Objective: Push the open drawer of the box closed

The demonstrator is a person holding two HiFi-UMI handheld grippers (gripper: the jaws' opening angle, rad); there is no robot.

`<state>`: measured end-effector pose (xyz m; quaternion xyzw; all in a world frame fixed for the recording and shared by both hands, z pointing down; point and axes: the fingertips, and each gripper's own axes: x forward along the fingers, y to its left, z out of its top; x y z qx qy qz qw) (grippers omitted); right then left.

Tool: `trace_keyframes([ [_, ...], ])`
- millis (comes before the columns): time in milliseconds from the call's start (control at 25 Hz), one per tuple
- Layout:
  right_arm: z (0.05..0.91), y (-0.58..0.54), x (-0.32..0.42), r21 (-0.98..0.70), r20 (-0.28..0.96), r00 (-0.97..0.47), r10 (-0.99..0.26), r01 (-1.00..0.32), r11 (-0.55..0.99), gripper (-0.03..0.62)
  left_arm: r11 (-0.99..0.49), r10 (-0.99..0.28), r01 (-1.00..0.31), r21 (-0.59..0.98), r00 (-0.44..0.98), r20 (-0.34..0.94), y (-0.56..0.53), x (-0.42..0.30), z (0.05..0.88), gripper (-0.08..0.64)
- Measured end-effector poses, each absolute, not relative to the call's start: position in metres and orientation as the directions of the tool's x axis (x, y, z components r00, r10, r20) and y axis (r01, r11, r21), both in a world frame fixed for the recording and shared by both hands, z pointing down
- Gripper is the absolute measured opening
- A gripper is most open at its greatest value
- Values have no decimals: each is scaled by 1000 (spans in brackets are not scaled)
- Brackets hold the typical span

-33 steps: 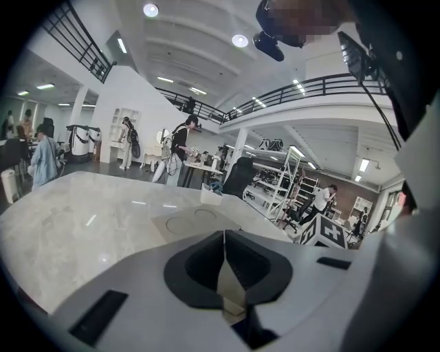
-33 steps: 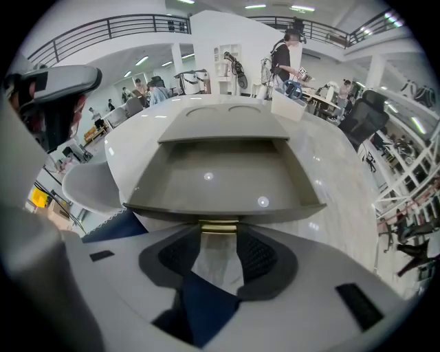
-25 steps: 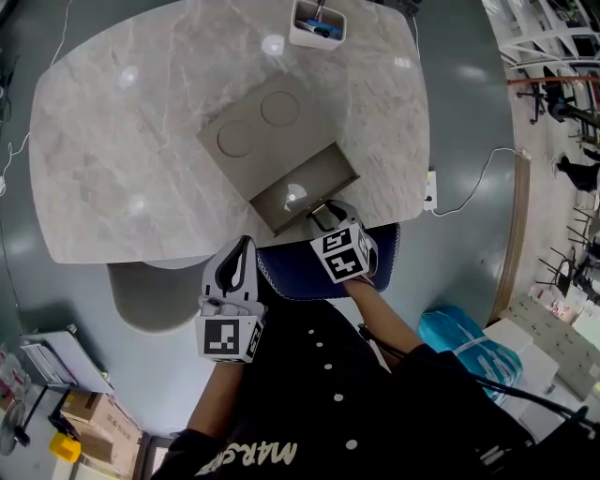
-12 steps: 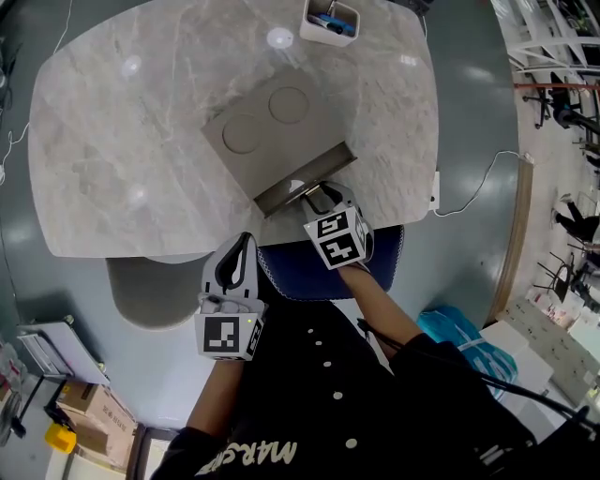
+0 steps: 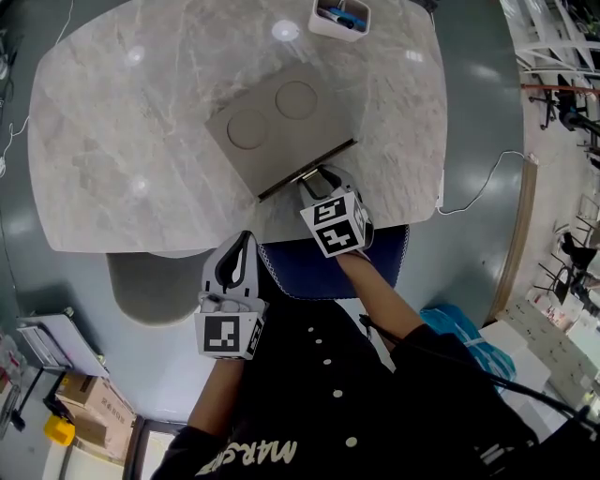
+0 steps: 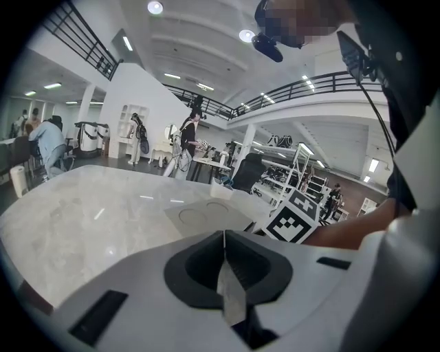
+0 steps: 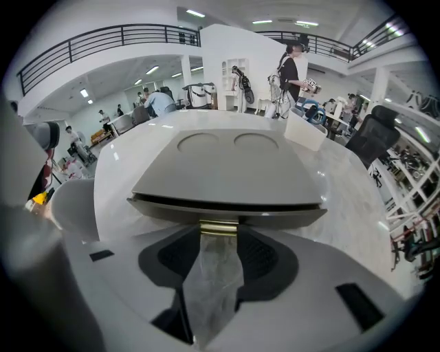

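Observation:
A flat grey box with two round recesses in its lid lies on the marble table. Its drawer is pushed almost fully in; only a thin front strip shows. My right gripper is at the drawer's front, its fingertips shut on either side of the small gold handle. My left gripper hangs off the table's near edge, shut and holding nothing. From the left gripper I see the box and the right gripper's marker cube beyond.
A white tub holding blue items stands at the table's far edge behind the box. A blue chair seat sits under the right hand, and a grey stool is tucked at the near left edge.
The drawer has slid from well open into the box until almost flush. The right gripper travelled with it toward the box. The left gripper stayed put.

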<state>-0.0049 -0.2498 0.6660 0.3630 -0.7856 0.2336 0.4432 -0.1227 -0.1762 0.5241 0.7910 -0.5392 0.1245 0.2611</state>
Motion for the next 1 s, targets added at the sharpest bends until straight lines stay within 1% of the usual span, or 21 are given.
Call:
trace_keyframes([
  [760,674,-264,-14,-45,861,-350,-368,-774,631,167,-266,-791,-924,274,372,486,-176,-128,529,17],
  [1000,671,-256,-10,-23,871,-342,-352,-745,666,169,-273,-801,-926,262,369,471,-169,-128,519,17],
])
